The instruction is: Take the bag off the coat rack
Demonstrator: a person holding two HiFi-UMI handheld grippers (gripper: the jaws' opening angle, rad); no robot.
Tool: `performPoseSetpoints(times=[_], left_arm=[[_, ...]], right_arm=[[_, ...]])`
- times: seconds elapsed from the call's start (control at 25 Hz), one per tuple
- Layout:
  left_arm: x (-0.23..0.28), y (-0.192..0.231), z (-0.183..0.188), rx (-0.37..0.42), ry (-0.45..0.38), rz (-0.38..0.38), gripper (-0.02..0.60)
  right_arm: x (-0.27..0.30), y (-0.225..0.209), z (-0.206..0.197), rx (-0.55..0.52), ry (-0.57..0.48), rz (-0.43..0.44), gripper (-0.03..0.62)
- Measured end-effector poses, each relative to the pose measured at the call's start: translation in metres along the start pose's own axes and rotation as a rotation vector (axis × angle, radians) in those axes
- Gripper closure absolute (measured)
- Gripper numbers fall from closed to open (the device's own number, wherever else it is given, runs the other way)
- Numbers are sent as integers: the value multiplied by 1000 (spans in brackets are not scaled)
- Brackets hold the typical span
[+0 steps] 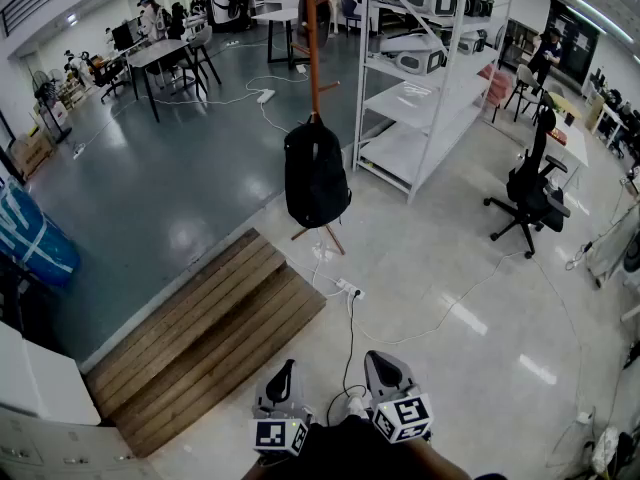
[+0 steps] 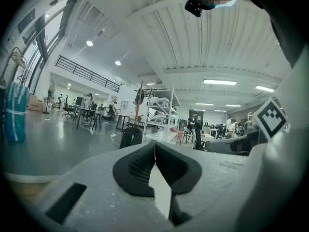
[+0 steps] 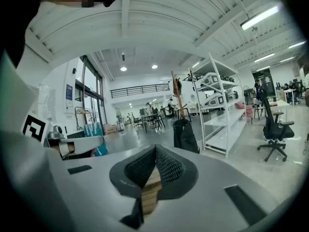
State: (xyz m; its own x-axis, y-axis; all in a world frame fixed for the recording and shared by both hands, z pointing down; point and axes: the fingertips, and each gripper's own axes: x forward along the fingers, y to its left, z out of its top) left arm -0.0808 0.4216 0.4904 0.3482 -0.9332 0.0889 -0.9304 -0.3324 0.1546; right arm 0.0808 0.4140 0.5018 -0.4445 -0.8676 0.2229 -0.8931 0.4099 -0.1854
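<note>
Not started: bag (image 1: 316,173) hangs on rack (image 1: 312,38), well apart from both clenched, empty tools, left (image 1: 281,388) and right (image 1: 391,380).

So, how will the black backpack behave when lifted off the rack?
The backpack hangs from the coat rack by its top, so it will probably swing. Its soft rounded body looks floppy, maybe moderately heavy.

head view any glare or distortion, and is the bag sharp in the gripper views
Head view: fisheye bends the white metal shelving; lights glare off the glossy pale floor. Left gripper view: dark round vignette, black fabric backpack small and dim. Right gripper view: same vignette, backpack clearer.
</note>
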Motion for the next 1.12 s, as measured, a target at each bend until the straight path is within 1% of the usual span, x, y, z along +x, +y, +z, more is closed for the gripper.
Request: performPoseSetpoints(times=[0.32, 0.6, 0.72, 0.84, 0.96, 1.12], left_arm=[[4, -3, -3, -8, 10, 2, 565], [10, -19, -5, 23, 4, -2, 565], [14, -26, -6, 20, 10, 0, 565], [18, -34, -8, 20, 14, 1, 565], [25, -46, -8, 37, 8, 2, 563], [34, -60, -7, 51, 7, 23, 563]], right_arm=[[0, -3, 2, 6, 2, 5, 582], [-4, -16, 0, 41, -1, 9, 582], [-5, -22, 2, 46, -4, 14, 580], [-7, -29, 3, 42, 0, 25, 580], [-7, -39, 1, 34, 8, 43, 580], [-7, -51, 1, 25, 16, 73, 580]])
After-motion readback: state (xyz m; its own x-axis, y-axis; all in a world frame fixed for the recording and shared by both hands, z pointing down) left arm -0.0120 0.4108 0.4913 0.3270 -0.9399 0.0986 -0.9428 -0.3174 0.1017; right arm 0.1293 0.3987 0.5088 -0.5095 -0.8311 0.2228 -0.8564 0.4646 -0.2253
